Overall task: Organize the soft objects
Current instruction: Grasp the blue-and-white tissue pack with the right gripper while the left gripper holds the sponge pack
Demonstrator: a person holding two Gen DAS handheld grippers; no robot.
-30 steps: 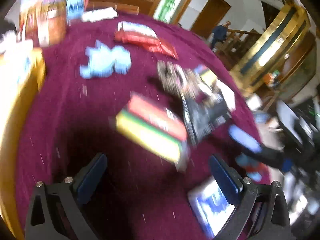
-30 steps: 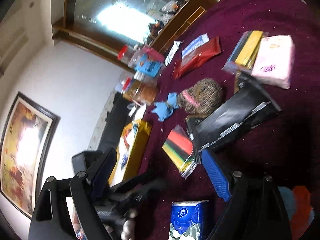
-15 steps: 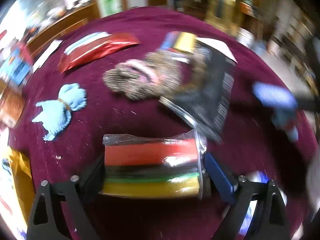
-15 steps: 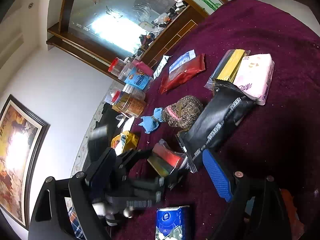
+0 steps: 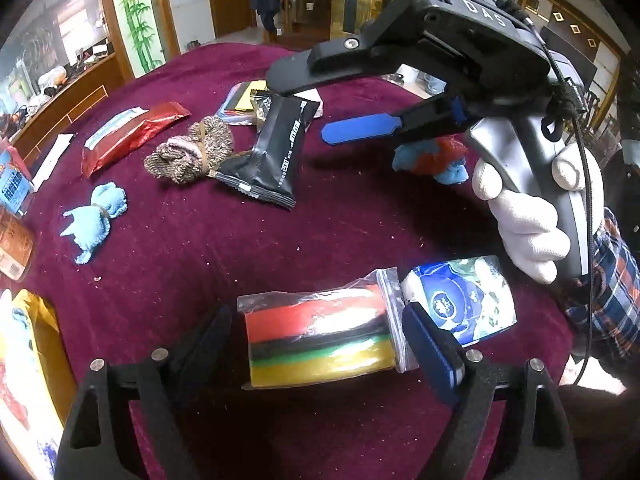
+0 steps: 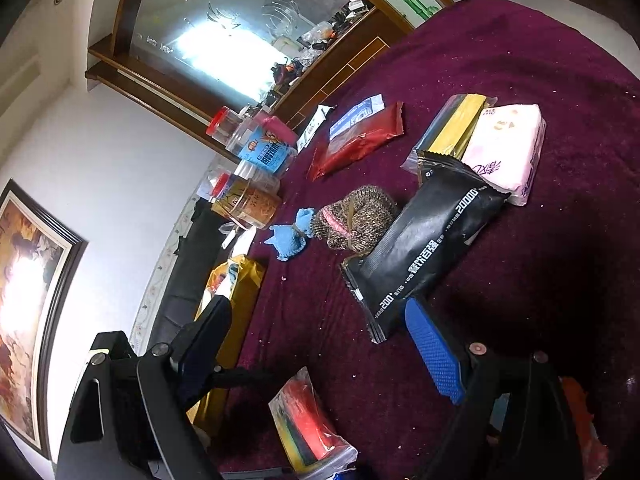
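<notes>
My left gripper (image 5: 320, 340) is shut on a clear bag of red, black, green and yellow sponges (image 5: 320, 340), held just above the purple tablecloth (image 5: 240, 248). The bag also shows in the right wrist view (image 6: 308, 432). My right gripper (image 6: 320, 344) is open and empty above the cloth; it shows in the left wrist view (image 5: 360, 130). A brown knitted bundle (image 5: 192, 152) (image 6: 356, 216), a small light blue cloth (image 5: 94, 216) (image 6: 290, 238) and a blue and red cloth (image 5: 432, 160) lie on the table.
A black snack packet (image 6: 424, 252), red packet (image 6: 360, 140), pink tissue pack (image 6: 508, 148) and second sponge bag (image 6: 456, 128) lie at the far side. A blue tissue pack (image 5: 460, 300) lies beside my left gripper. Jars (image 6: 256, 152) and a yellow bag (image 6: 236, 300) stand at the left.
My left gripper has closed in on the sponge bag and gripped it. The right gripper has moved forward over the table, past the black packet.
</notes>
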